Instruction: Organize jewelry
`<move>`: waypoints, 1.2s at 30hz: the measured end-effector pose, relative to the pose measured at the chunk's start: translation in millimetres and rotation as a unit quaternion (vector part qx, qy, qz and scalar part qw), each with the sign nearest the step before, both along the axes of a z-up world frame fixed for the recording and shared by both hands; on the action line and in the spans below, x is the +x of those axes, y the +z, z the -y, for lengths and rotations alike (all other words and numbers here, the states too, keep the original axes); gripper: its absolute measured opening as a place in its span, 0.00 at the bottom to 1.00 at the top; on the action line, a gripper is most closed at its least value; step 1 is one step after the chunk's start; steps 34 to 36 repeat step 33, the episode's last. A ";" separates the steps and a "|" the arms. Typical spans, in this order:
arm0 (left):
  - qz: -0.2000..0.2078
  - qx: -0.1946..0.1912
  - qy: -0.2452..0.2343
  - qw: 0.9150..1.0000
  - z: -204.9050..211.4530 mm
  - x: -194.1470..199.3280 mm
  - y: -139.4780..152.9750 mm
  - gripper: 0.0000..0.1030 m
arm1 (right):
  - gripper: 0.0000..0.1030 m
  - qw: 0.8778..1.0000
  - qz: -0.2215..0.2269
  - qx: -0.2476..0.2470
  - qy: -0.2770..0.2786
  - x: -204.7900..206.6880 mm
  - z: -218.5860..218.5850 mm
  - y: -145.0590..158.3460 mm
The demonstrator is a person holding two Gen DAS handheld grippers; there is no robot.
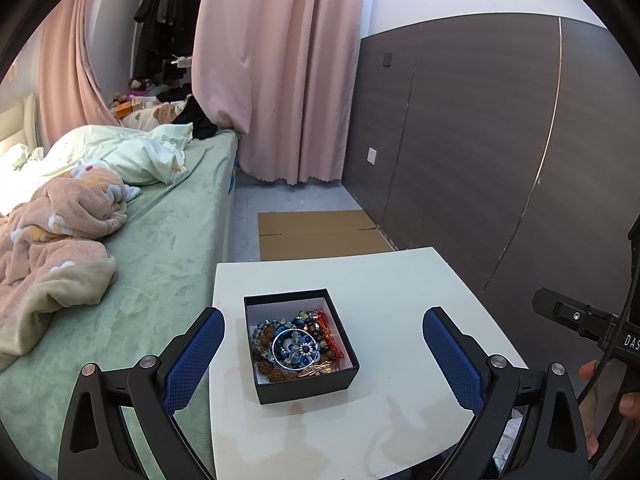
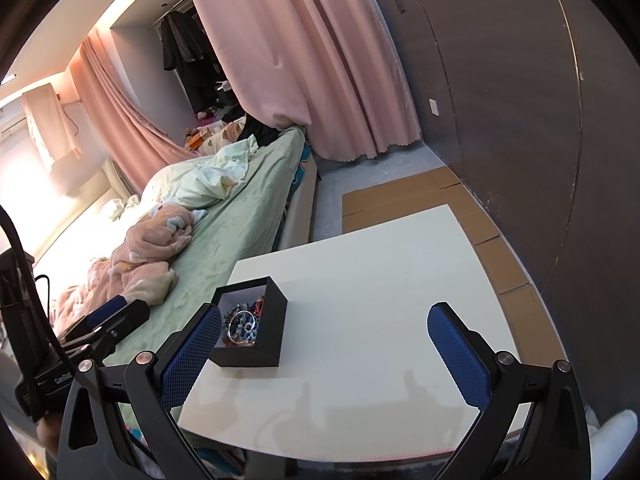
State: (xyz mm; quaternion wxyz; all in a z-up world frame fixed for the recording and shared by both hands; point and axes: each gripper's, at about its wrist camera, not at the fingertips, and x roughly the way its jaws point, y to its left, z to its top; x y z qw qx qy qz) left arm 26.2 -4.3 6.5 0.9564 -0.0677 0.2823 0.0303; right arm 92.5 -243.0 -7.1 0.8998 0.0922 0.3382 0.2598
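Black jewelry box sitting on white surface, centred ahead of left gripper; right gripper hovering beside box. Both grippers gaping wide, holding nothing.

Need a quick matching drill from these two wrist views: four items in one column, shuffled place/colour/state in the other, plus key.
Column 1:
1. black box
2. left tool
3. cardboard sheet
4. curtain

Column 2:
A. flat on the floor beyond the white table
B. pink, hanging by the dark wall
C. lidless, filled with jewelry
D. open, empty, blue pads

Pairs: 1-C, 2-D, 3-A, 4-B
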 end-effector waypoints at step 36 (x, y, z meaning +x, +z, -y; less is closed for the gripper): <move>-0.001 0.044 0.013 0.999 9.4 2.0 -6.0 1.00 | 1.00 1.000 -0.004 -0.012 -0.014 12.2 11.2 -5.6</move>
